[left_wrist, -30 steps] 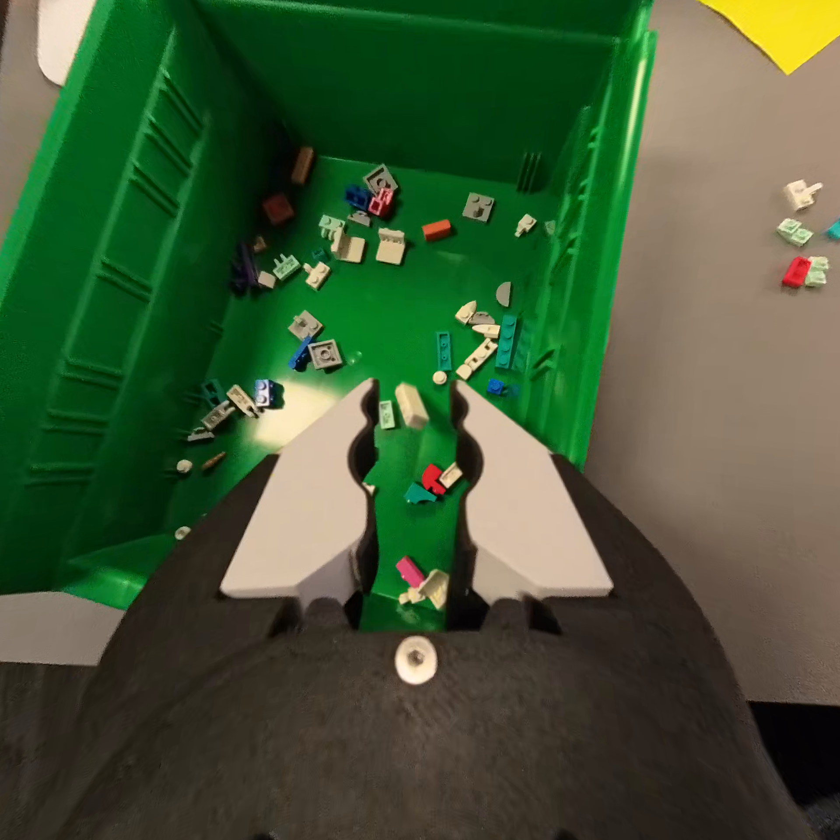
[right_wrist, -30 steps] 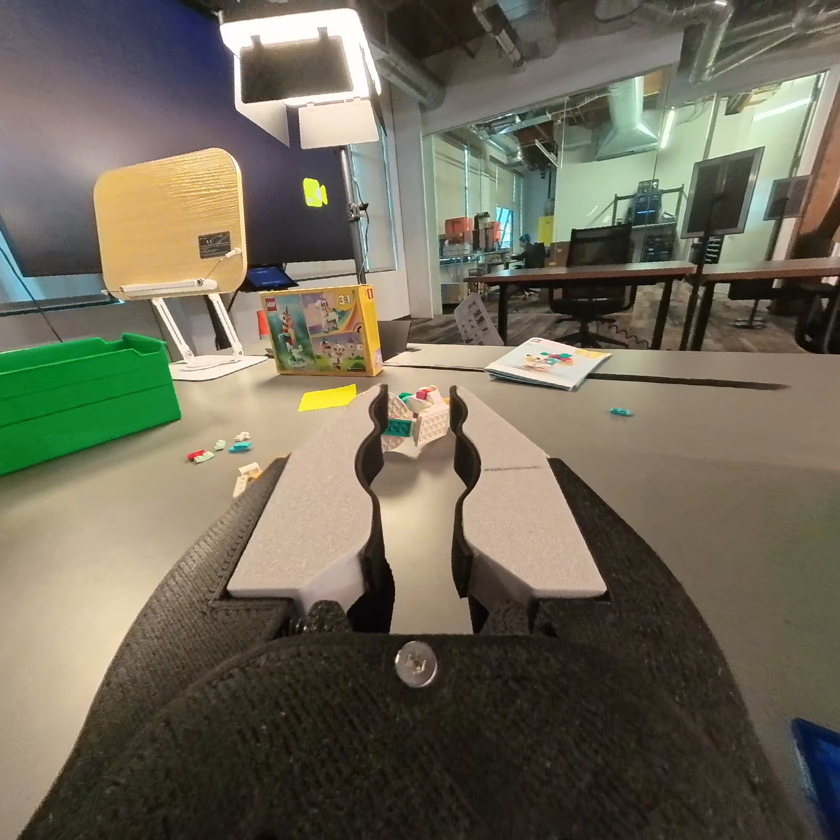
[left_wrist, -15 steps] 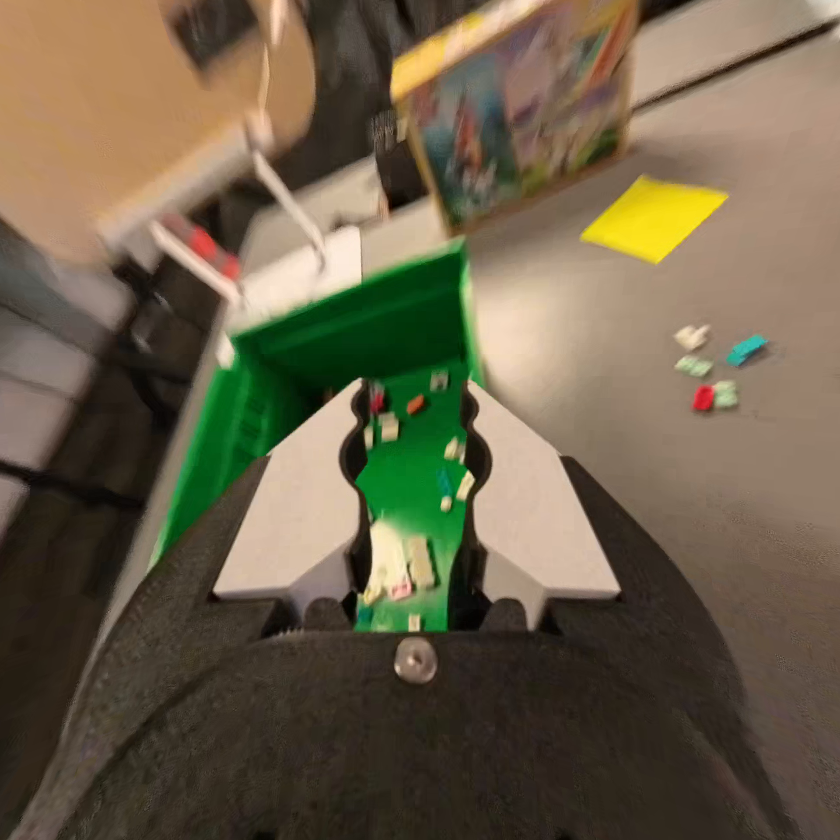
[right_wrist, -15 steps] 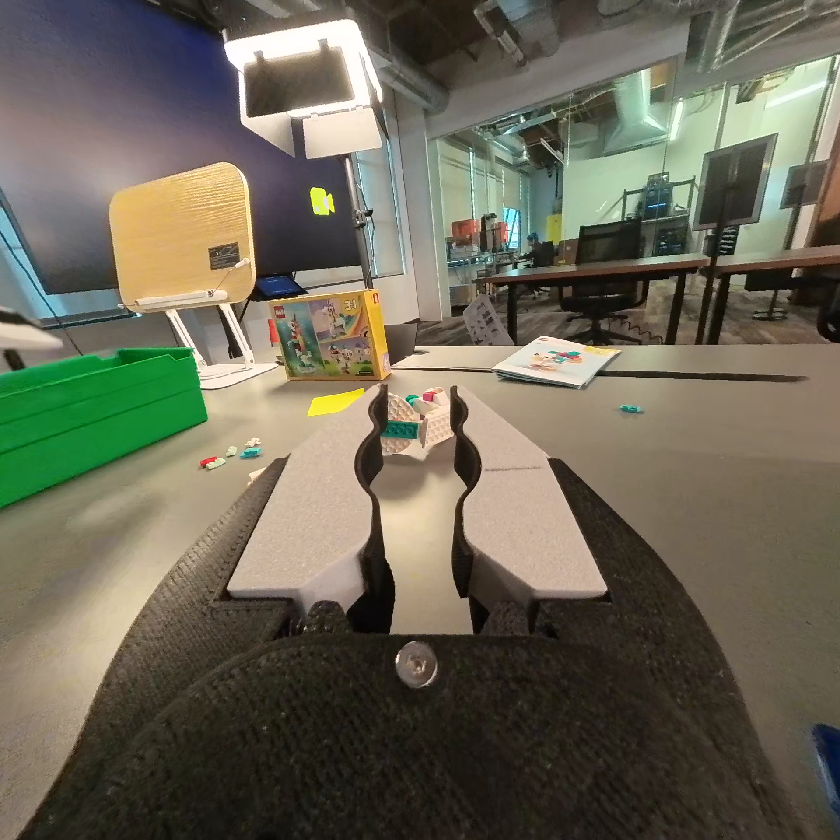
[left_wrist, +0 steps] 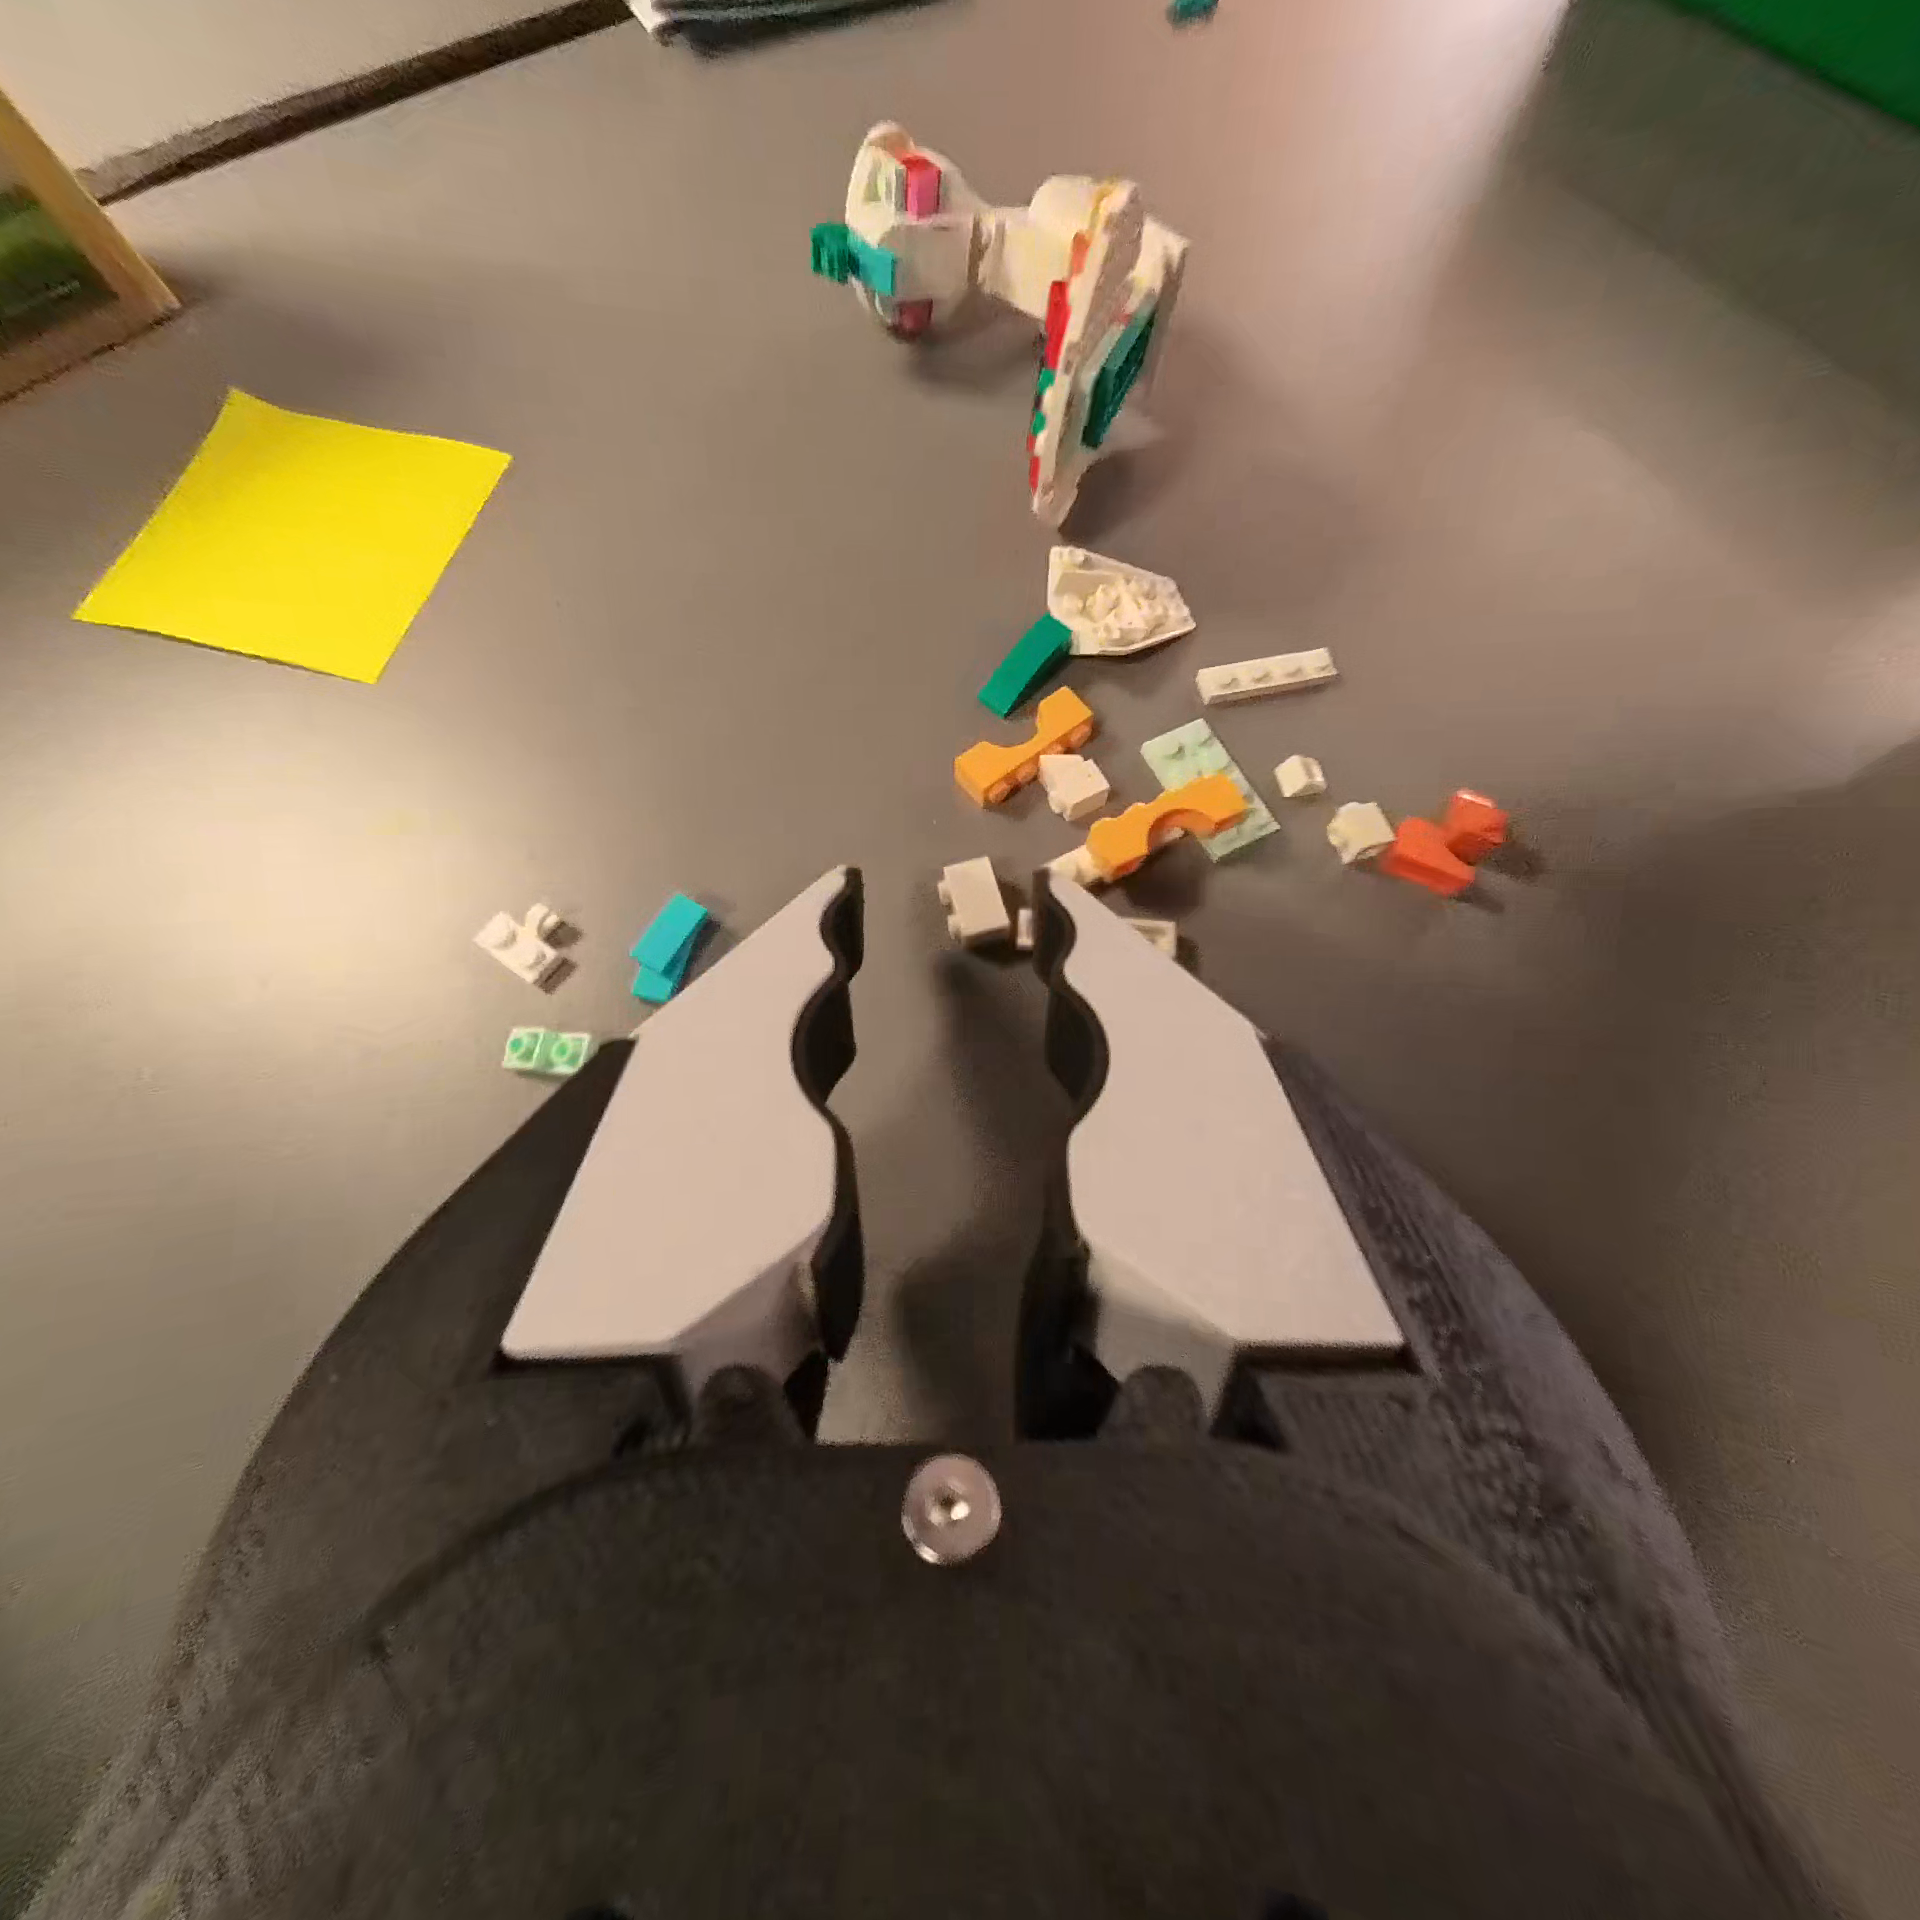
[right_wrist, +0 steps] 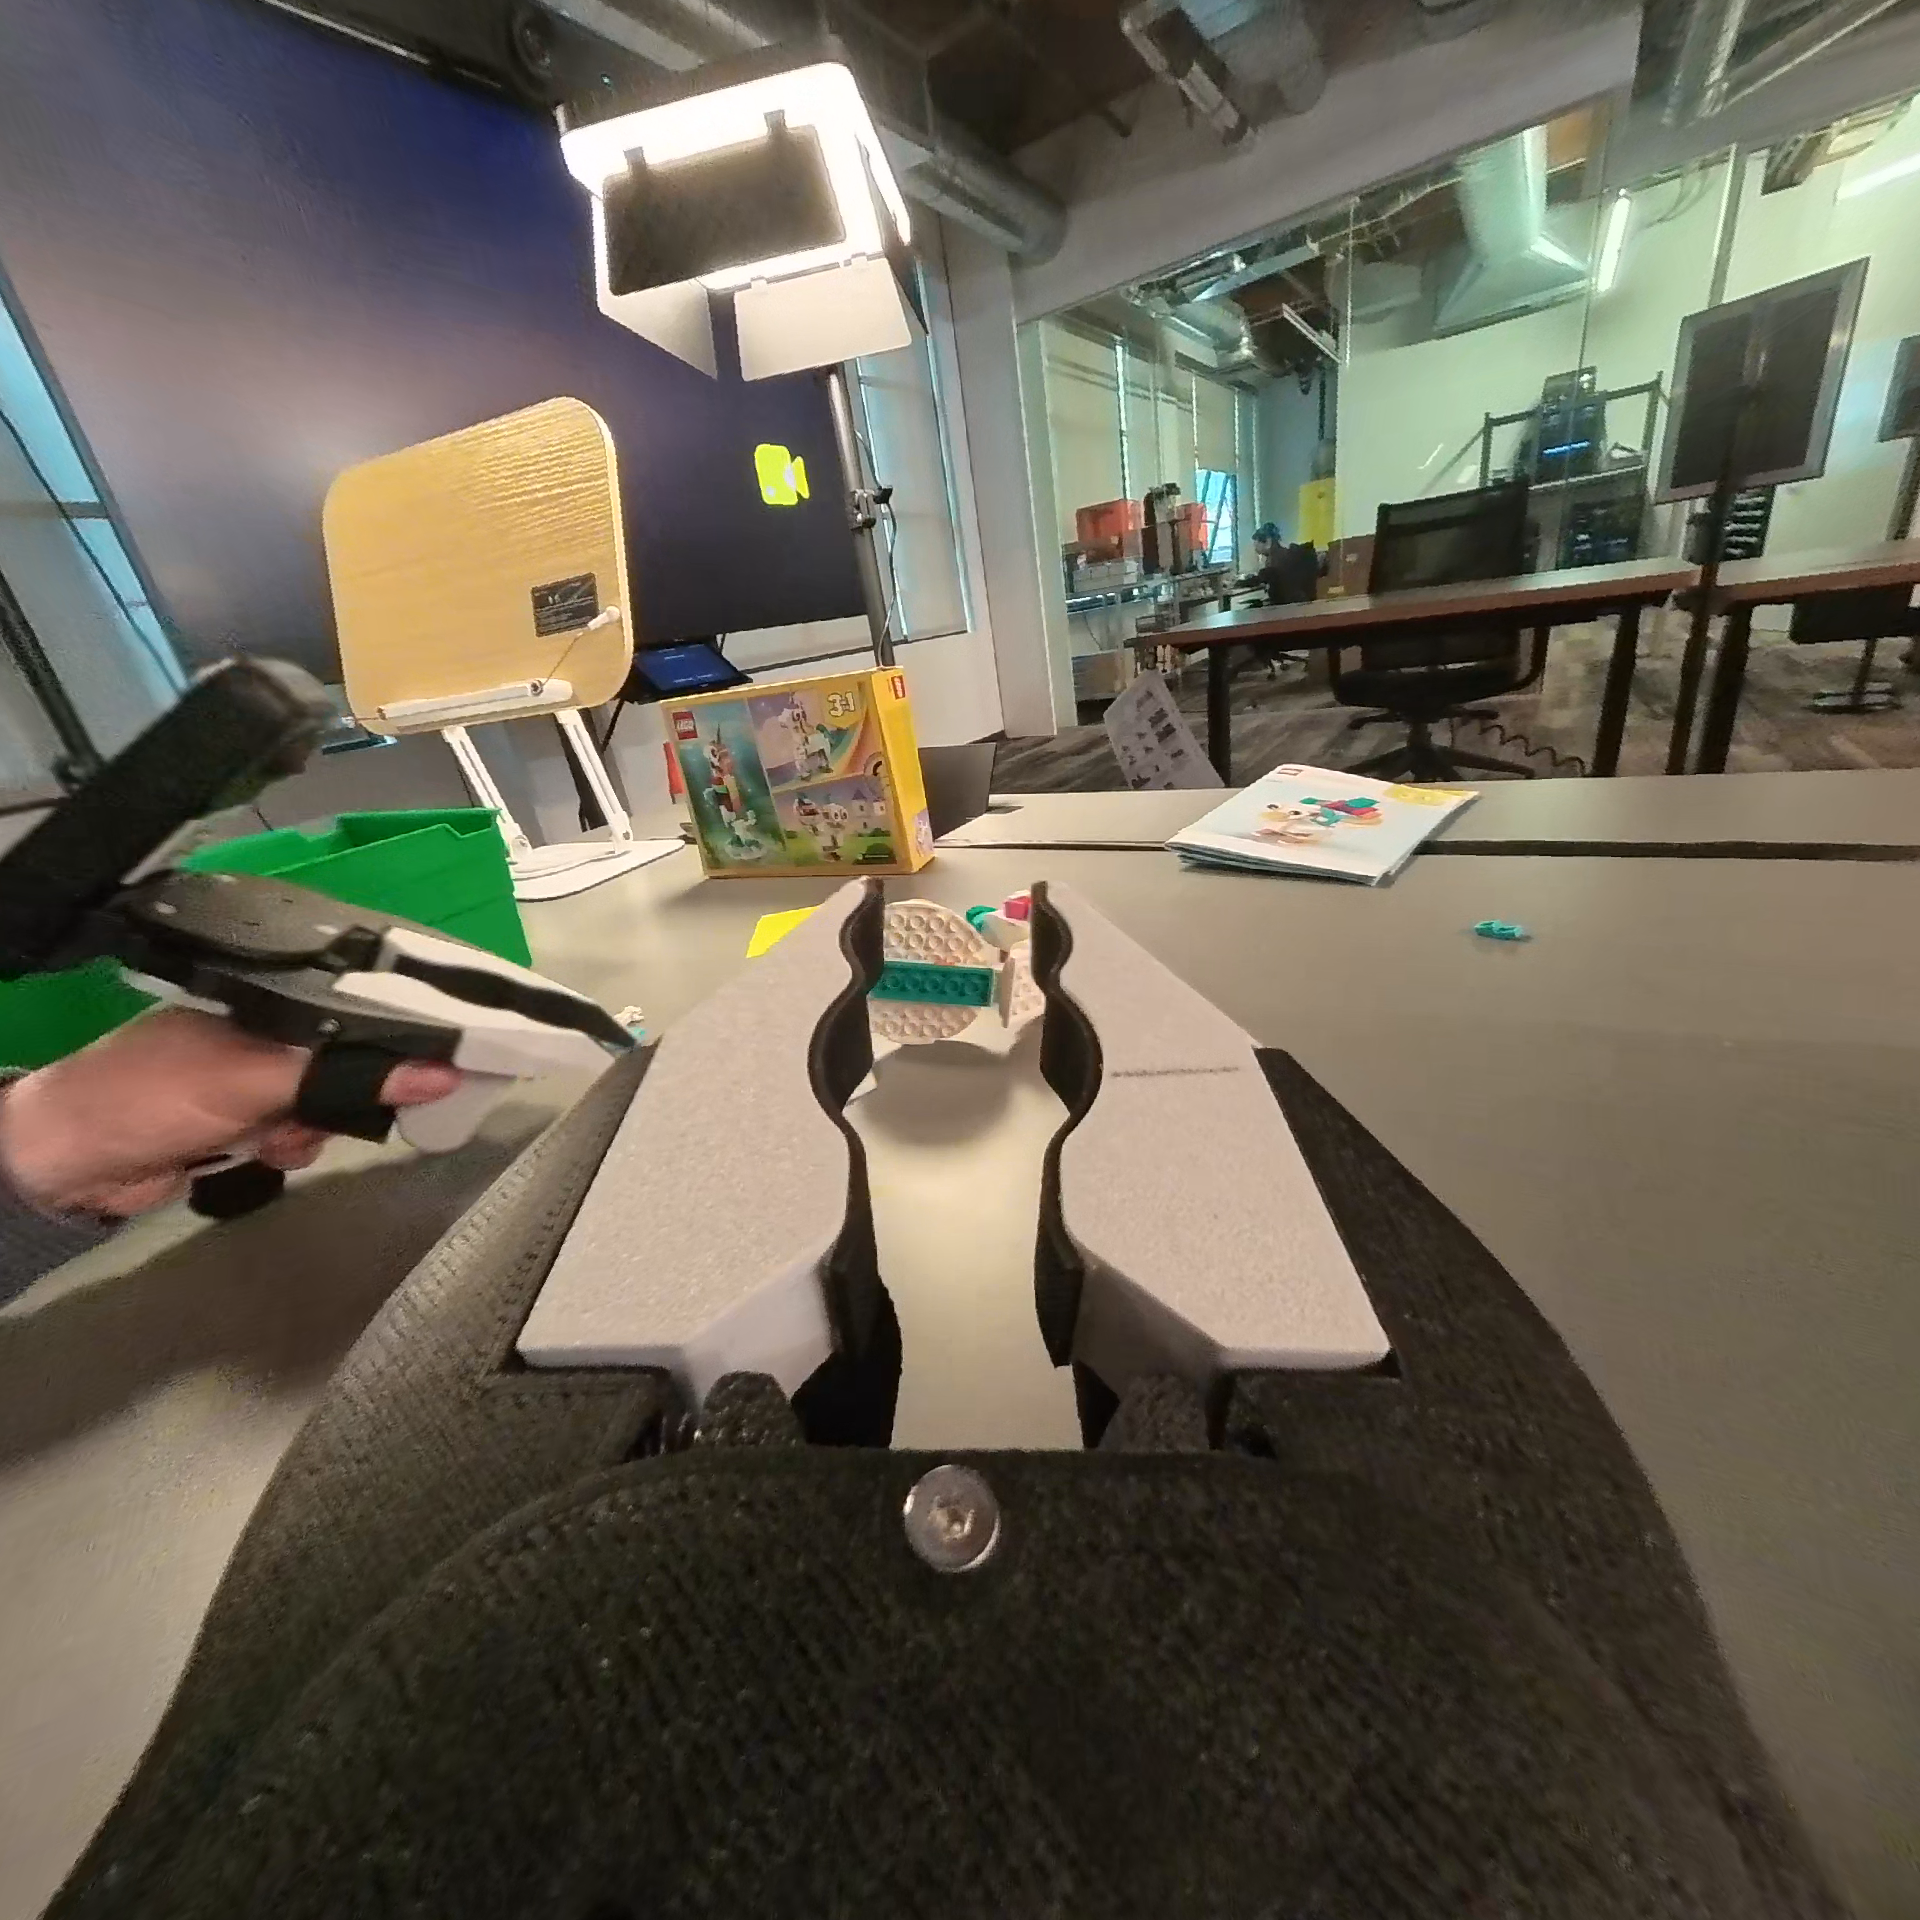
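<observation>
Here the left gripper (left_wrist: 948,904) is held low over the grey worktop (left_wrist: 623,790), its jaws apart and nothing clasped between them. A small pale grey brick (left_wrist: 975,900) lies just ahead of the gap between the fingertips, apparently resting on the worktop rather than being gripped. Around it loose bricks are scattered: two orange arch pieces (left_wrist: 1164,821), a mint plate (left_wrist: 1210,784), a white strip (left_wrist: 1264,675), red-orange bricks (left_wrist: 1439,836) to the right, and a teal piece (left_wrist: 670,940) with a white clip piece (left_wrist: 525,940) to the left. Farther on, a part-built white model (left_wrist: 1023,281) is seen standing on the worktop, and a yellow sheet (left_wrist: 296,535) lies well to the left. The low, tilted approach is judged to suit picking from this scatter.

The right gripper (right_wrist: 951,909) is also held with its jaws apart. The same white model (right_wrist: 935,987), with a teal plate across its round face, is framed between the fingertips, but whether it is touched cannot be told; it seems to stand on the worktop just beyond them, perhaps so that it can be steadied. To the left, the other gripper in a person's hand (right_wrist: 156,1132) is seen angled down at the worktop. Behind stand a green bin (right_wrist: 416,883), a yellow toy box (right_wrist: 800,779) and a booklet (right_wrist: 1320,821).
</observation>
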The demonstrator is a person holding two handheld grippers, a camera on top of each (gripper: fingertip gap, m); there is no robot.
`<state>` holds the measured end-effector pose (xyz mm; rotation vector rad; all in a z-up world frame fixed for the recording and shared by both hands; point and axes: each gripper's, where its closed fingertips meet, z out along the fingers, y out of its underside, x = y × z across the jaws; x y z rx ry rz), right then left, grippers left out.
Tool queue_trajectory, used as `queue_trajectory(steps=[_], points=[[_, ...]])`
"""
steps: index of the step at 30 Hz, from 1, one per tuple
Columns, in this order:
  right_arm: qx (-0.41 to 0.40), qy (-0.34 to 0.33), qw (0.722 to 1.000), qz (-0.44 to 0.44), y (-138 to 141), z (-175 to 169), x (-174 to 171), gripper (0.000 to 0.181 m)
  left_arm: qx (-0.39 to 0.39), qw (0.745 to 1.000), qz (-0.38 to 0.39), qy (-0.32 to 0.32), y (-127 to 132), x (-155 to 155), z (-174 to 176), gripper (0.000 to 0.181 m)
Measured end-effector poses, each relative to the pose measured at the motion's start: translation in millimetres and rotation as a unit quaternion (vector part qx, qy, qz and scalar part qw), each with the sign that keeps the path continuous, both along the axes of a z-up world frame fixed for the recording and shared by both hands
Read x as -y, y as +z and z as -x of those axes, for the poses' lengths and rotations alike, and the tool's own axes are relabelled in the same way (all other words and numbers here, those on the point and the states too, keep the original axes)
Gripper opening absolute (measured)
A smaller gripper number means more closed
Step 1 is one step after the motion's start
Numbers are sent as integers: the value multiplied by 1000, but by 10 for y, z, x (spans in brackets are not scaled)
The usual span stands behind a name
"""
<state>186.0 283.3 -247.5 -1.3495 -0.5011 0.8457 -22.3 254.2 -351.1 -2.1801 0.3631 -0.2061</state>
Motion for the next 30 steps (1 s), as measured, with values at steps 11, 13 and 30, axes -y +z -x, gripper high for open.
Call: queue_trajectory(steps=[11, 13, 30], points=[[-10, 4, 1000, 6, 2, -12, 0, 25, -61, 995, -54, 58, 643, 242, 324, 10], [-10, 6, 1000, 7, 0, -7, -2, 25, -72, 985, -119, 104, 1130, 452, 629, 10], [-12, 11, 1000, 11, -4, 11, -3, 25, -156, 907, 43, 388, 989, 1534, 2368, 29]])
